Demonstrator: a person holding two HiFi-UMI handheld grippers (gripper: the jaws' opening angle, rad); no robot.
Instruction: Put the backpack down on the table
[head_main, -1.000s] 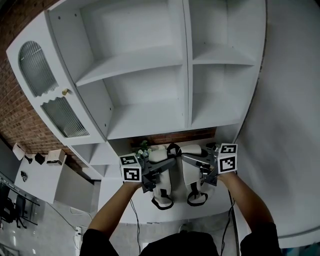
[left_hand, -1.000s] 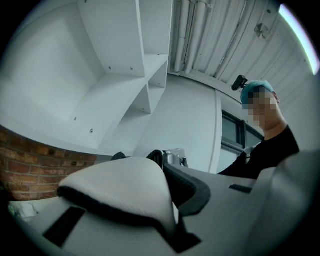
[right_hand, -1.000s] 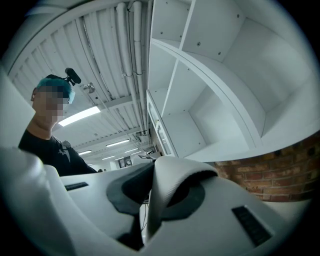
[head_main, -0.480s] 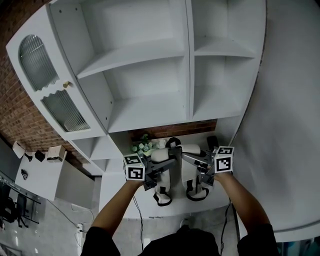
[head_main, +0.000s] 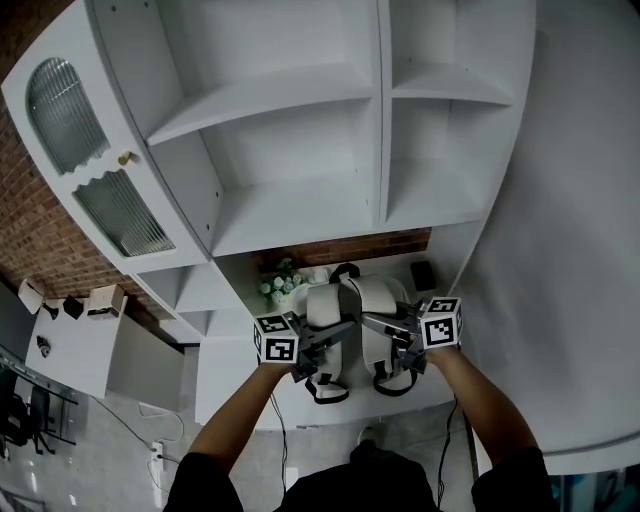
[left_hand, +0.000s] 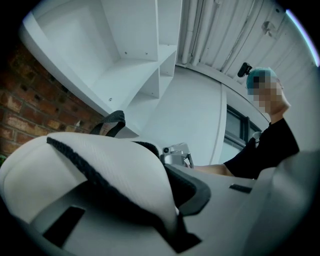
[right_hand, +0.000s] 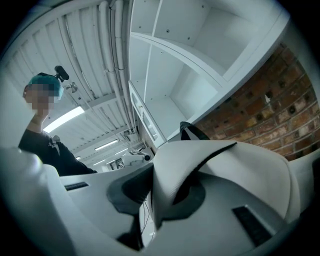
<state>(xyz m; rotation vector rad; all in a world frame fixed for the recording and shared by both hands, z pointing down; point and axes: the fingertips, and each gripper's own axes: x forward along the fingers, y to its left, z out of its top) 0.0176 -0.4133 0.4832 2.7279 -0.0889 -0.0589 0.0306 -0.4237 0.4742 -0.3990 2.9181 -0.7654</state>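
**Head view, lower centre.** A white padded fabric backpack with black edging (head_main: 350, 300) hangs between two hand-held grippers. Behind it stands a tall white open-shelf cabinet (head_main: 300, 150).

- **Grips.** The left hand-held gripper (head_main: 335, 335) is clamped on one white ribbed shoulder strap with a black border (left_hand: 100, 165). The right hand-held gripper (head_main: 380, 322) is clamped likewise on the other shoulder strap (right_hand: 200, 165). Each gripper view shows padding pinched between the jaws.
- **Position.** The backpack lies over the white desk (head_main: 225, 375), which runs along the bottom of the cabinet. Whether its base touches the surface cannot be told.

**Probable hazards.**

- (a) The grip is on soft, compressible padding. If one side takes more weight, the strap may creep out of that side's jaws and the pack may tip.
- (b) A small bunch of white flowers with green leaves (head_main: 278, 287) stands just beside the pack at its upper left. A small dark object (head_main: 422, 275) lies near its upper right. A sideways swing could knock either one.
- (c) The black lower strap loops (head_main: 325, 390) hang close to the desk's near edge. A limp pack set down there could slump forward and slide off.
- (d) Letting go before the base is fully supported would probably let the pack topple.
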